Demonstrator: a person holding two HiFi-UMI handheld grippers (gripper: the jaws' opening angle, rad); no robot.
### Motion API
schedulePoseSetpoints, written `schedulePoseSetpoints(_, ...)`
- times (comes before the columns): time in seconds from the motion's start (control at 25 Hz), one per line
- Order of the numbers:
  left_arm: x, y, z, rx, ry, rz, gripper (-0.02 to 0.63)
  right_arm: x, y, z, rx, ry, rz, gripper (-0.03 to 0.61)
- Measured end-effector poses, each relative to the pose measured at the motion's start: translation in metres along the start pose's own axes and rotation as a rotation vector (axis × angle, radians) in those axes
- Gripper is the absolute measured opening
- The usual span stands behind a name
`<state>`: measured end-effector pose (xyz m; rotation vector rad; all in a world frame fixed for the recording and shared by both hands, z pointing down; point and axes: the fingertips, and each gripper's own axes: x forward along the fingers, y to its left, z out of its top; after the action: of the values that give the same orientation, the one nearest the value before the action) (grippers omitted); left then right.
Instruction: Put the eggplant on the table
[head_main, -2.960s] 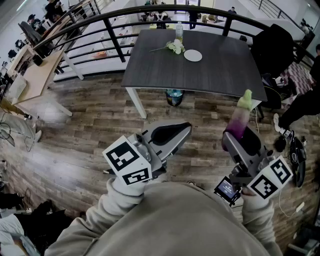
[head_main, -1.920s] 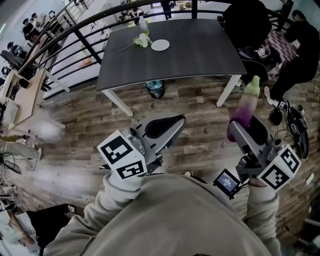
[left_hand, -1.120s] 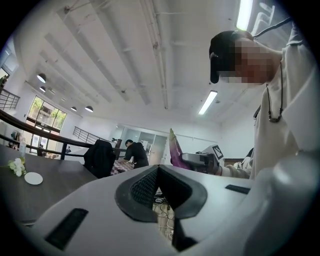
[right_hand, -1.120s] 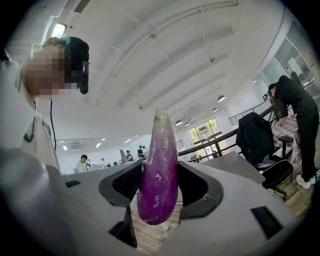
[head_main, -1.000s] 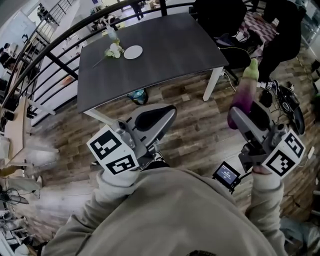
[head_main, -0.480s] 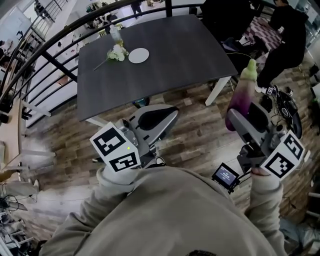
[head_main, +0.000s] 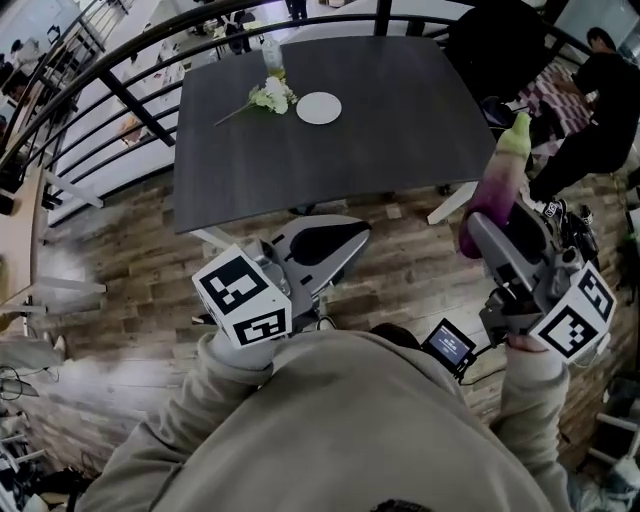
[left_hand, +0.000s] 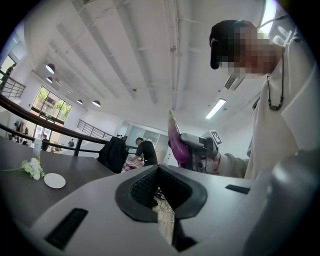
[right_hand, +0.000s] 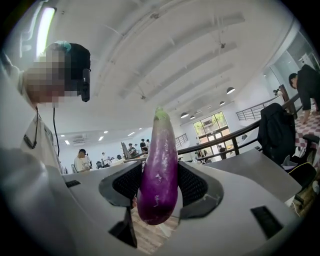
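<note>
Right gripper (right_hand: 159, 189): jaws clamped on the lower half of the long glossy purple eggplant with a pale green cap (right_hand: 160, 167); it stands upright between the ribbed pads, cap uppermost, blunt end hanging a little below them; grip unchanged over the last few seconds.

Left gripper (left_hand: 159, 186): jaws closed together on nothing; held low and level at the person's left in the head view (head_main: 335, 238).

Change noted: the dark grey rectangular desk (head_main: 400, 130) was well ahead a few seconds ago; its near edge now lies just beyond both grippers in the head view; the person has closed in on it. The eggplant (head_main: 498, 178) is carried in the air off the desk's near right corner, its cap showing against that corner; not yet over the top, as far as I can judge.

On the desk, toward the far left corner: small round white plate (head_main: 319, 108); spray of white flowers (head_main: 268, 97) just beside it; the near half is bare.

Meaning: the approach looks nearly done; what remains is the reach over the near edge, the lowering, the release; an upright eggplant is likely to topple and roll, so laying it down seems safer.
</note>
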<state>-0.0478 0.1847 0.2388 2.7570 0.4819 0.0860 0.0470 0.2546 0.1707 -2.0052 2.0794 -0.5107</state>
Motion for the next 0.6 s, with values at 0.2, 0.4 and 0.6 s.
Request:
schedulePoseSetpoints(0.2,-0.027,0.024,0.001,-0.011,-0.016,0.054,0.006,0.048,0.007,-0.001,0.011,0.037,0.073,0.232)
schedulePoseSetpoints(0.4,-0.053,0.054,0.007,-0.036,-0.064,0.154,0.006,0.087,0.007,-0.005,0.007,0.062,0.154,0.232)
schedulePoseSetpoints(0.6,-0.06,0.071,0.018,-0.003,-0.069,0.245,0.006,0.116,0.005,0.0,0.003,0.082,0.229,0.232)
